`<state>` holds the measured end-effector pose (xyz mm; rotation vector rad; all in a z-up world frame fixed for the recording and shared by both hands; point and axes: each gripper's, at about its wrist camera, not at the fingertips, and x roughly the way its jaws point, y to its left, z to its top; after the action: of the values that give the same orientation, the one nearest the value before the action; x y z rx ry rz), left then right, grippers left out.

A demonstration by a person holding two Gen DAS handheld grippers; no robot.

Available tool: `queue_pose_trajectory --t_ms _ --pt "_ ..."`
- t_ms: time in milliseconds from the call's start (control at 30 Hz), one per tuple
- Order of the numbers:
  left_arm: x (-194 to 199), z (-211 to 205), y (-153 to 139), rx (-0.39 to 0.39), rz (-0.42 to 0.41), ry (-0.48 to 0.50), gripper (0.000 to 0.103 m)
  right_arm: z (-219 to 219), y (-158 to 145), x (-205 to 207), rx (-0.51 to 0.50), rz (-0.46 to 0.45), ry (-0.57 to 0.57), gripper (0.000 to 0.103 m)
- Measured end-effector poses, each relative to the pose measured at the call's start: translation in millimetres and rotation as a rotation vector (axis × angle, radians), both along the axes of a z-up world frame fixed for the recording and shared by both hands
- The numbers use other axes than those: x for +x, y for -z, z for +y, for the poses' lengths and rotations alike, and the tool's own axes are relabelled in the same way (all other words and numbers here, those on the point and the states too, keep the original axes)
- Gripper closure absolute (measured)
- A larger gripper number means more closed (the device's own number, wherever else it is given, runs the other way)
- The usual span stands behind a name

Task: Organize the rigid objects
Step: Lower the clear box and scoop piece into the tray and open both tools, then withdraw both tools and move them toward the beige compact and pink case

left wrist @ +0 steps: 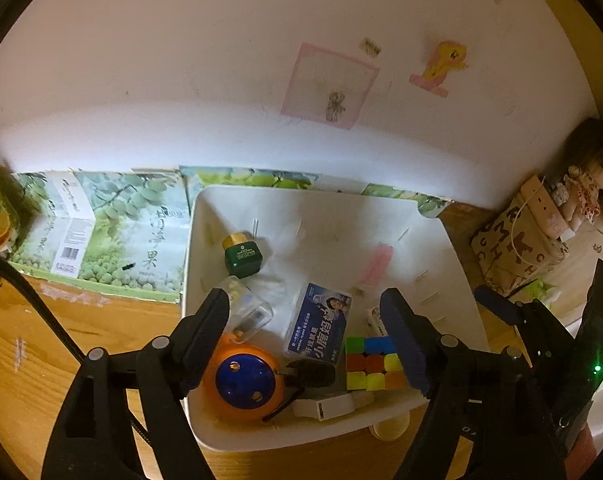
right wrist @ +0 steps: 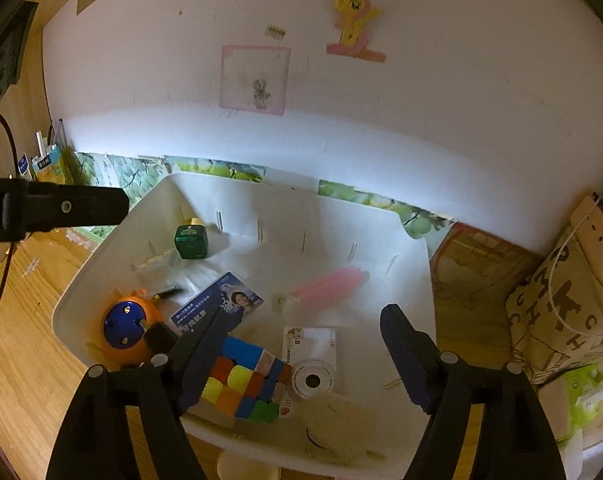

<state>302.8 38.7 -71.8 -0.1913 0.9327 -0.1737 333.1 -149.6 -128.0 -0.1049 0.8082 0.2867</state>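
Both grippers hover over a white bin (left wrist: 433,240) on the wooden counter (left wrist: 29,360), the left gripper (left wrist: 313,344) and the right gripper (right wrist: 301,344) with jaws wide and empty. Inside lie a colour cube (right wrist: 245,380), a blue packet (left wrist: 321,320) labelled "DENTAL FLOSS", and a green jar (left wrist: 243,254). Only the right view shows a white toy camera (right wrist: 311,360). The far right corner stays clear.

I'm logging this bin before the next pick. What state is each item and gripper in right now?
white bin: upright, no lid, holding the items.
left gripper: open, nothing between its fingers.
right gripper: open, above the bin, gripping nothing.
puzzle cube: scrambled, resting in the bin.
green jar: gold cap on, tipped on its side.
blue box: lying flat, printed face up.
orange toy: blue side facing up.
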Motion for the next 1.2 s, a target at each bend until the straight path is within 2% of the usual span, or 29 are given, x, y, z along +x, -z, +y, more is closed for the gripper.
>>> queue_pose_trajectory --t_ms 567,867,1200 --pt "-57.8 -2.7 -50.7 0.033 -0.125 -0.01 0.021 -23.2 -52.5 -44.0 0.03 -0.119 0.041 0.022" --pt "-92.7 -13.9 -67.3 0.051 -0.163 -0.008 0.021 -40.8 -64.6 -78.6 0.039 -0.142 0.062 0.022" --pt "-124.9 -28.3 -71.4 0.072 -0.161 -0.027 0.021 -59.8 -68.7 -108.2 0.045 -0.157 0.054 0.022"
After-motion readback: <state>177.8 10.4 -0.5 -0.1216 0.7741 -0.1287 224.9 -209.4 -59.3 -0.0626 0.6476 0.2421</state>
